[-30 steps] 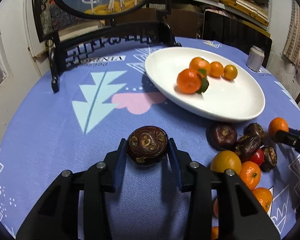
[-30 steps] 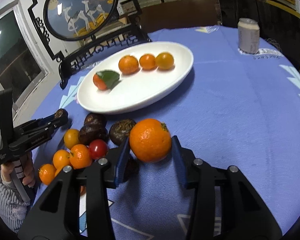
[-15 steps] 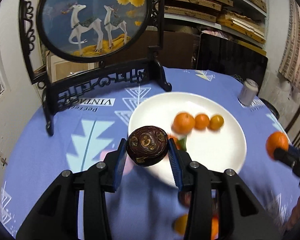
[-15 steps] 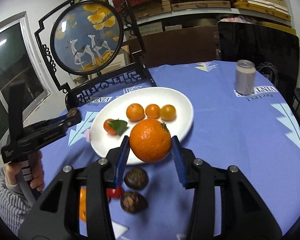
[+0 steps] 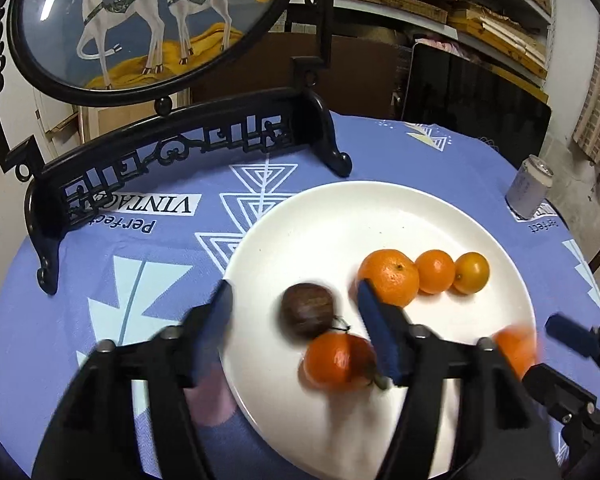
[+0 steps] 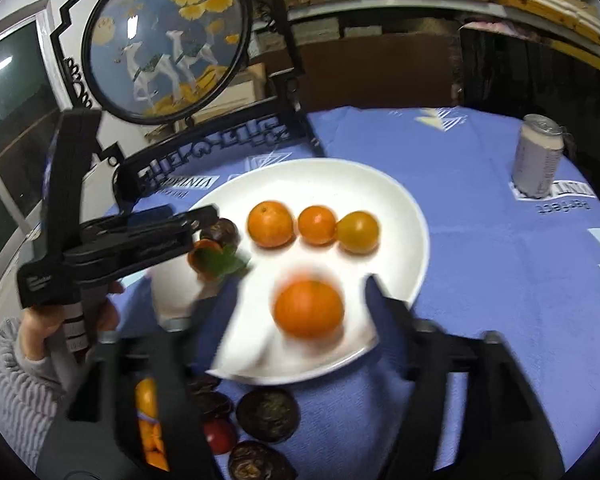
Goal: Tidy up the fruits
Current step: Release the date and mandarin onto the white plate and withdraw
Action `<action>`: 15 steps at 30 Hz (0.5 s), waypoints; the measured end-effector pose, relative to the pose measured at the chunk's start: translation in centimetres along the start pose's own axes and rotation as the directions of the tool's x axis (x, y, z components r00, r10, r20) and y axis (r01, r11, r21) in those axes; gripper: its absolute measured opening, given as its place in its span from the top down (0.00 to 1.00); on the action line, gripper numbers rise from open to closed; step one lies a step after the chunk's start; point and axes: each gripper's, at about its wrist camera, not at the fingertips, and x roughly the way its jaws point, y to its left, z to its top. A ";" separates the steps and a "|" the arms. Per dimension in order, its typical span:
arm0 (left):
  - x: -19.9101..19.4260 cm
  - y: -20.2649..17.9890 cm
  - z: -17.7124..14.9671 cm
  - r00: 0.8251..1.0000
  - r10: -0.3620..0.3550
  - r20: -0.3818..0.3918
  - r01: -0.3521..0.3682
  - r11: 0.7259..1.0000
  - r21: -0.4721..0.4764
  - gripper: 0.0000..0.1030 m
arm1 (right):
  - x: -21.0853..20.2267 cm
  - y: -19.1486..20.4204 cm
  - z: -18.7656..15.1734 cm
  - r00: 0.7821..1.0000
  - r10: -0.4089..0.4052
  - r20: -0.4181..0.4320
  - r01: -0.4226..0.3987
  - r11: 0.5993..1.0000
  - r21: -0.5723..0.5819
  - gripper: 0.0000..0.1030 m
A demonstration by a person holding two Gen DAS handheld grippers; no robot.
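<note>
Our left gripper [image 5: 296, 304] spread wide, brown fruit [image 5: 307, 310] loose on plate [image 5: 340, 216]. Our right gripper [image 6: 300, 296] spread too, orange [image 6: 309, 309] free above plate edge. Risk we see: blurred orange rolls off rim onto cloth.

Three oranges [image 5: 422, 276] sit in a row on the plate [image 5: 340, 220]. A passion fruit [image 5: 307, 310], maybe touching another orange [image 5: 336, 360], sits before them. A can [image 5: 529, 188] stands right.
</note>
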 end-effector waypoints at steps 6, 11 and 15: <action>-3.9 1.3 -0.3 0.999 0.006 0.033 -0.005 1.000 -0.031 0.36 | -2.5 0.4 -0.7 1.000 0.013 0.027 -0.012 1.000 -0.011 0.30; -8.4 2.9 -5.3 0.999 0.018 0.044 -0.017 0.999 -0.031 0.36 | -5.5 1.1 -3.2 0.999 0.035 0.038 -0.035 0.999 -0.024 0.28; -11.5 4.2 -10.0 0.999 0.010 0.043 -0.008 0.999 -0.046 0.36 | -7.2 1.3 -5.6 0.999 0.041 0.029 -0.040 0.999 -0.019 0.25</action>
